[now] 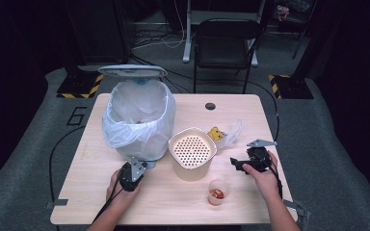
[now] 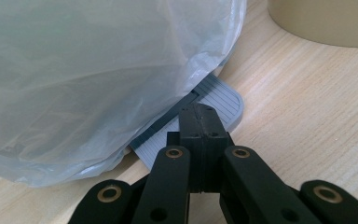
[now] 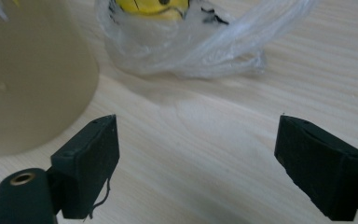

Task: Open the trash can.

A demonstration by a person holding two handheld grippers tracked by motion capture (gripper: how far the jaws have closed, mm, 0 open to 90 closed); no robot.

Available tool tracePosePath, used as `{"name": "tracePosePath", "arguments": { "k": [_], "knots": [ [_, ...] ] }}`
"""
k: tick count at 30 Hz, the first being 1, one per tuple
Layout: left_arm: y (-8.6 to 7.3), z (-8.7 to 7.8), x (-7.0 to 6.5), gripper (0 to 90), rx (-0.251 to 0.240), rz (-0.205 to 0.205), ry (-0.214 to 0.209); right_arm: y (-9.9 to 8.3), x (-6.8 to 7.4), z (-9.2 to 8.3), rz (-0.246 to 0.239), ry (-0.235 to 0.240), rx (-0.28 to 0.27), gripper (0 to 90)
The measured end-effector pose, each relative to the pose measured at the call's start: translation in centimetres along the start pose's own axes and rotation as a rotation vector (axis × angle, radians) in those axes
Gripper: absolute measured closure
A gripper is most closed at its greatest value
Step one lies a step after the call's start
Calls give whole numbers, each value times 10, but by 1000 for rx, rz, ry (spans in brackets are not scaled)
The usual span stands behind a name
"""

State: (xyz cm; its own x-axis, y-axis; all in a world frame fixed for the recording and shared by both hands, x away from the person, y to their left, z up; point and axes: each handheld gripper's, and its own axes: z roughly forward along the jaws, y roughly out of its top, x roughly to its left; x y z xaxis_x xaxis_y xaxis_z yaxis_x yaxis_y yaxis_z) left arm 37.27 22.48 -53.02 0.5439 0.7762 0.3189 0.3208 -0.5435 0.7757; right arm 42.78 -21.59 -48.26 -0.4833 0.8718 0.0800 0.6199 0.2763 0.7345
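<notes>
The bin (image 1: 138,120) stands on the left part of the desk (image 1: 101,192), its lid raised and a clear bag (image 2: 74,70) hanging over its sides. The bag hides most of the grey pedal (image 2: 223,100) at the foot of the bin. The left gripper (image 2: 199,122) rests on this pedal, jaws pressed together with nothing between them. To the right of the bin stands a beige pot (image 1: 191,153) with a holed insert, then a small cup (image 1: 218,191). Farthest from the bin, the right gripper (image 3: 196,158) hangs with jaws wide apart, empty. Beyond it lies a crumpled clear bag (image 3: 191,42) with something yellow inside, cut off.
</notes>
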Motion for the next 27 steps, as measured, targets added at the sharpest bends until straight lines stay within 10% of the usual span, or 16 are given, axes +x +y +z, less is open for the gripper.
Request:
{"name": "tracePosePath", "arguments": {
  "k": [8,27],
  "knots": [
    [0,0,1,900,-2,-7,-4,27,0,2,0,11,-10,26],
    [0,0,0,900,-2,-1,-1,74,10,22,-95,39,-54,300]
  ]
}}
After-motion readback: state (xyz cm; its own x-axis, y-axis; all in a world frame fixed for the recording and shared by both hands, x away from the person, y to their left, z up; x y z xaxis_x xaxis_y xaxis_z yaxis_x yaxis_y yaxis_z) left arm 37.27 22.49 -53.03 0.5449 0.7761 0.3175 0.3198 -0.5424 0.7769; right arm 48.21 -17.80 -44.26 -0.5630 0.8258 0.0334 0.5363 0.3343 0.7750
